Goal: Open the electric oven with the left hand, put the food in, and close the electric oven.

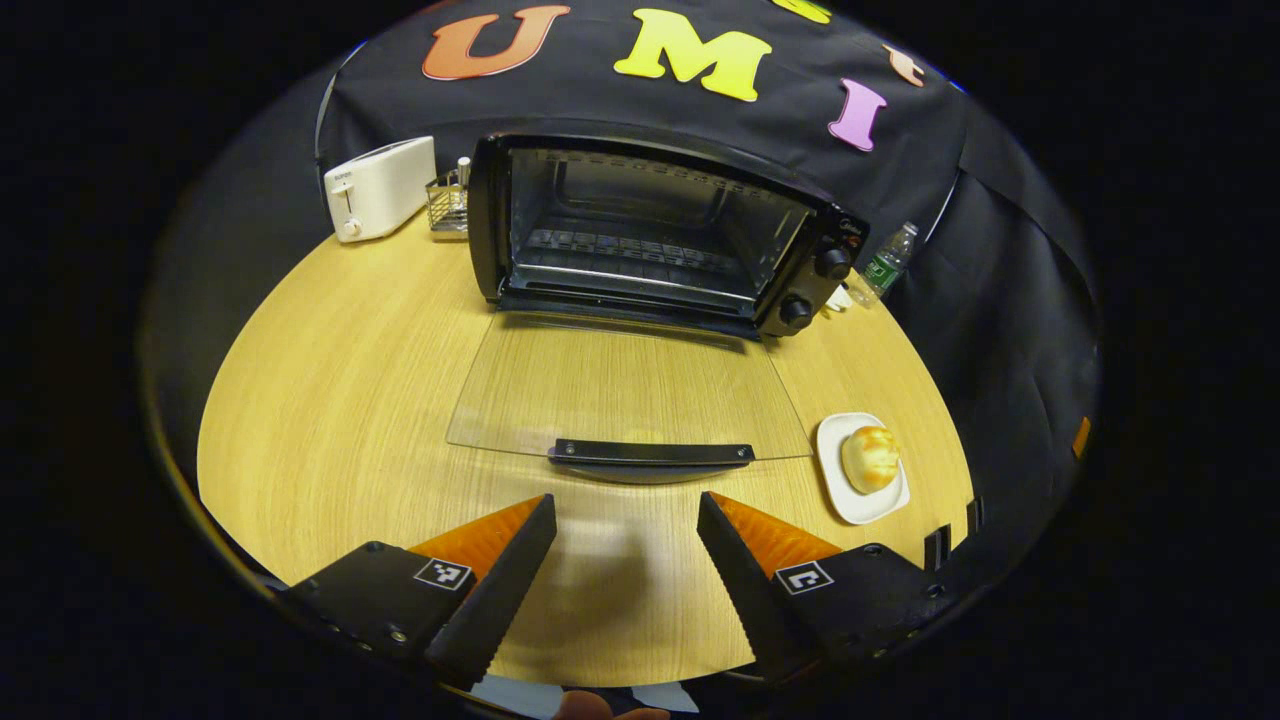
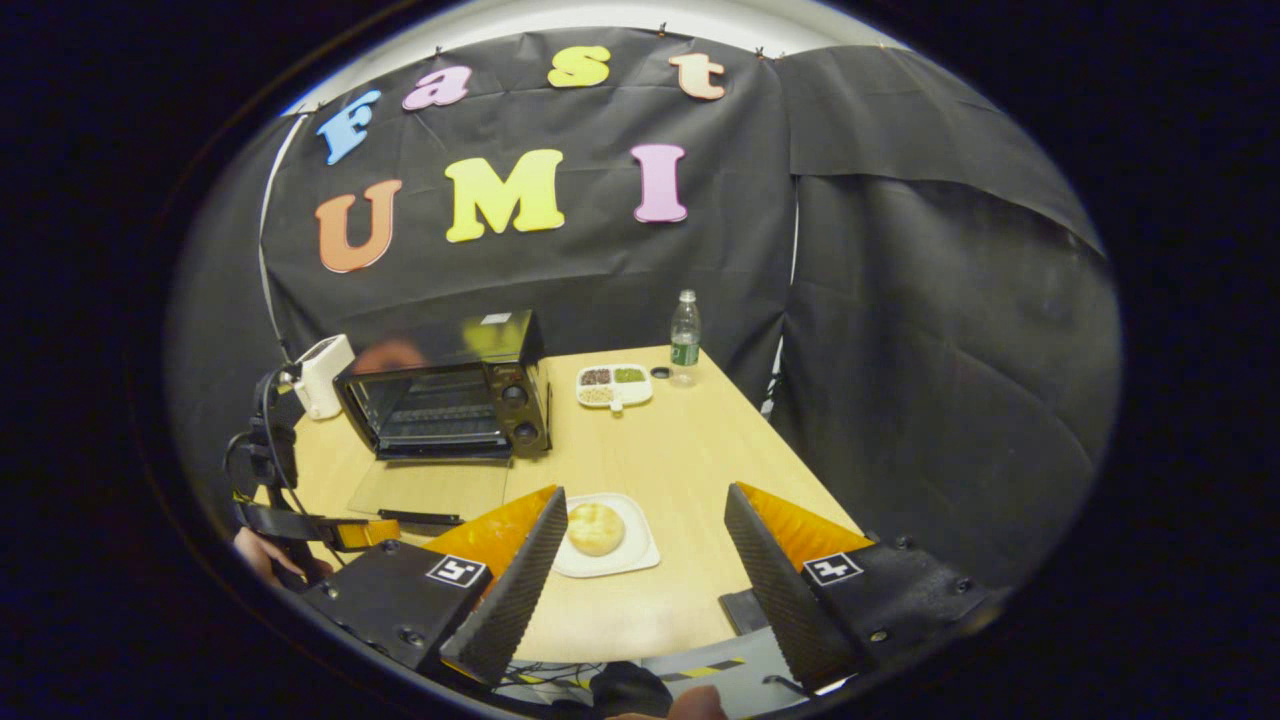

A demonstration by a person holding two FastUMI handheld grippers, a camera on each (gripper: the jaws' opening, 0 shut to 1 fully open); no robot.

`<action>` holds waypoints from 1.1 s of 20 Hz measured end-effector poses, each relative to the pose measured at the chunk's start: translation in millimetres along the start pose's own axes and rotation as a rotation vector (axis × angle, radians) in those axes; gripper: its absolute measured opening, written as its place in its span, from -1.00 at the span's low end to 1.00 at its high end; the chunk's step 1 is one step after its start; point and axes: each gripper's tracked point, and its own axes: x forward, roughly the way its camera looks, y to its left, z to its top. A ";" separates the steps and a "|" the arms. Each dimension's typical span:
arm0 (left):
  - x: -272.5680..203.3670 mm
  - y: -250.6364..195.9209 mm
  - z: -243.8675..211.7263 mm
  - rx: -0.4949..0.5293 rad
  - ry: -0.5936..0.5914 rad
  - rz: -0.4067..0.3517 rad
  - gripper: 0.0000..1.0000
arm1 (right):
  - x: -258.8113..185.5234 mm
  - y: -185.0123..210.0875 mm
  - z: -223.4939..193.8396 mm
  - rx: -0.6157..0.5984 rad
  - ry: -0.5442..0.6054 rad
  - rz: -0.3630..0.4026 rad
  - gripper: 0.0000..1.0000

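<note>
1. Fingers of the left hand-held gripper (image 1: 625, 545) stand wide apart with nothing between them, hovering over the wooden surface (image 1: 340, 400) just in front of the oven door's handle (image 1: 650, 453).
2. Right hand-held gripper (image 2: 645, 540) is likewise spread open and empty, held above the near edge of the surface, with the plate (image 2: 610, 560) seen between its fingers farther off.
3. In the right gripper view, the left hand-held gripper shows at the far left, held by a person's hand (image 2: 262, 553), close to the door's handle.
4. The electric oven (image 1: 660, 235) stands at the back of the surface with its glass door (image 1: 620, 385) folded fully down and lying flat toward the camera; the rack inside is bare.
5. The food, a round bread roll (image 1: 870, 458), sits on a white plate (image 1: 850, 500) to the right of the open door, outside the oven.
6. A white toaster (image 1: 380, 188) and a small wire rack (image 1: 448, 203) stand left of the oven.
7. A plastic bottle (image 2: 685, 335) and a divided dish (image 2: 613, 385) stand right of the oven, toward the back.
</note>
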 end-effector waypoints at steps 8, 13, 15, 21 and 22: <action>-96.1 26.3 22.2 0.067 -0.225 0.030 0.89 | 1.9 21.3 -43.9 0.007 0.041 0.040 0.94; -160.7 41.5 37.3 0.075 -0.360 0.053 0.89 | 36.2 41.0 -71.1 0.002 0.051 0.060 0.94; -188.3 50.2 45.0 0.079 -0.405 0.074 0.89 | 59.8 49.1 -80.7 -0.009 0.058 0.069 0.94; -244.8 68.9 61.1 0.070 -0.504 0.169 0.89 | 150.7 53.3 -114.3 -0.012 0.101 0.051 0.96; -252.2 75.8 63.6 0.064 -0.512 0.186 0.89 | 163.1 51.7 -121.1 -0.012 0.116 0.041 0.94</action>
